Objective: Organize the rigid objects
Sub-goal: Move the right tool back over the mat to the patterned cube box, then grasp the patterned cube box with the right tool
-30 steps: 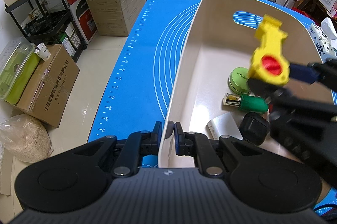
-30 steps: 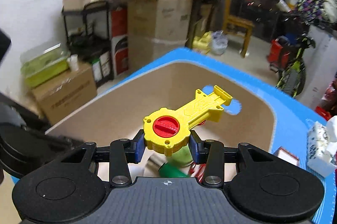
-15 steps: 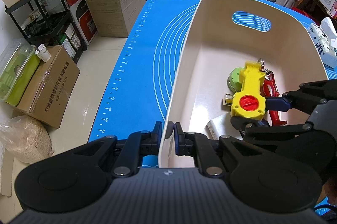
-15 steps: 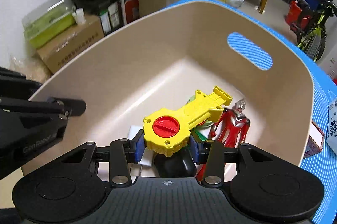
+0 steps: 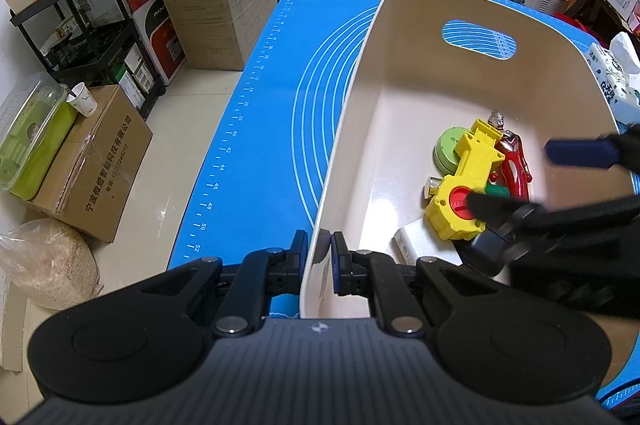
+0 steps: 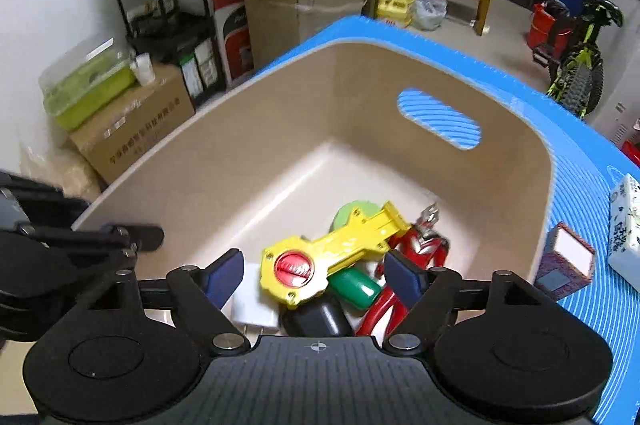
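1. 2 grippers show in the left wrist view: the left gripper (image 5: 320, 257), low centre, pinches the bin (image 5: 352, 129) by its rim; the right gripper (image 5: 560, 181), at right, is opening over the yellow toy (image 5: 468, 185).
2. In the right wrist view the jaws spread clear of the toy, lower centre, which rests on the pile. Best lift straight up without snagging it.

The yellow toy (image 6: 320, 257), clamped in the right gripper (image 6: 316, 275) a moment ago, now lies free at lower centre of the right wrist frame on the pile in the beige bin (image 6: 280, 129). The jaws are opening, their blue pads (image 6: 402, 275) apart on either side of it, not pressing.
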A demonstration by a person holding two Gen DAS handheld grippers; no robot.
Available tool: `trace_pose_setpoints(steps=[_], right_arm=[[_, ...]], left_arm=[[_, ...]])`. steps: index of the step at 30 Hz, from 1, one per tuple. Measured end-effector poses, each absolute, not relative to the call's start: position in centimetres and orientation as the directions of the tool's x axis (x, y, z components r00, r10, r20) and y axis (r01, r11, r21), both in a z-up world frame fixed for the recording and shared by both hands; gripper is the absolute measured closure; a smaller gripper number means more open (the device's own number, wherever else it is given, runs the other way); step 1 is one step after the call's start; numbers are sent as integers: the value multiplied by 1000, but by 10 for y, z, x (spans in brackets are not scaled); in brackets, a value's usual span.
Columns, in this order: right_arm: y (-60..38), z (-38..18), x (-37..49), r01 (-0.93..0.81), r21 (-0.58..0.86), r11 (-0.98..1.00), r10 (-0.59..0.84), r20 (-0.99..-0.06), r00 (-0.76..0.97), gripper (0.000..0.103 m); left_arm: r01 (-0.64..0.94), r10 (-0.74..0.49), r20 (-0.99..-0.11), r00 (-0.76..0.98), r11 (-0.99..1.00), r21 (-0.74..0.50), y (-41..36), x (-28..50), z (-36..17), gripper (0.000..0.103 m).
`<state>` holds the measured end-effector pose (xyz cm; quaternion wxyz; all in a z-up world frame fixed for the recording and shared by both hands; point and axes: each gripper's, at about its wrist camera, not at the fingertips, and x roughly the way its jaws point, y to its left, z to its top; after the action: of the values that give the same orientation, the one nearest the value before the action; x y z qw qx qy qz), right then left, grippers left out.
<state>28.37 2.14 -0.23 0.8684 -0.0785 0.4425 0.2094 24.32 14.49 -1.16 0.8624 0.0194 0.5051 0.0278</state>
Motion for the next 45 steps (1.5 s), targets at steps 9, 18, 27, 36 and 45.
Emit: trace_pose_setpoints(steps=[9,18,27,36,45], right_arm=[[-35,40,274,-270,82,959,257,-652,714,19],[-101,23,291,-43,93,995,93,-633,769,13],[-144,-37,314,112,74,991,-34,-666,745,13],[-142,-73,335,90,60,994,-27,-671,741,14],[-134,-95,347,74,51,996,-21,-668,744,31]], left_arm=[[-28,68,-870,488,998,62,145,243,-12,89],[-28,70,-870,488,998,64,145,243,-12,88],[-29,77,-870,487,997,72,147,243,-11,88],[-30,79,-870,487,997,74,145,243,-12,88],[-25,86,-870,486,996,84,143,244,-14,88]])
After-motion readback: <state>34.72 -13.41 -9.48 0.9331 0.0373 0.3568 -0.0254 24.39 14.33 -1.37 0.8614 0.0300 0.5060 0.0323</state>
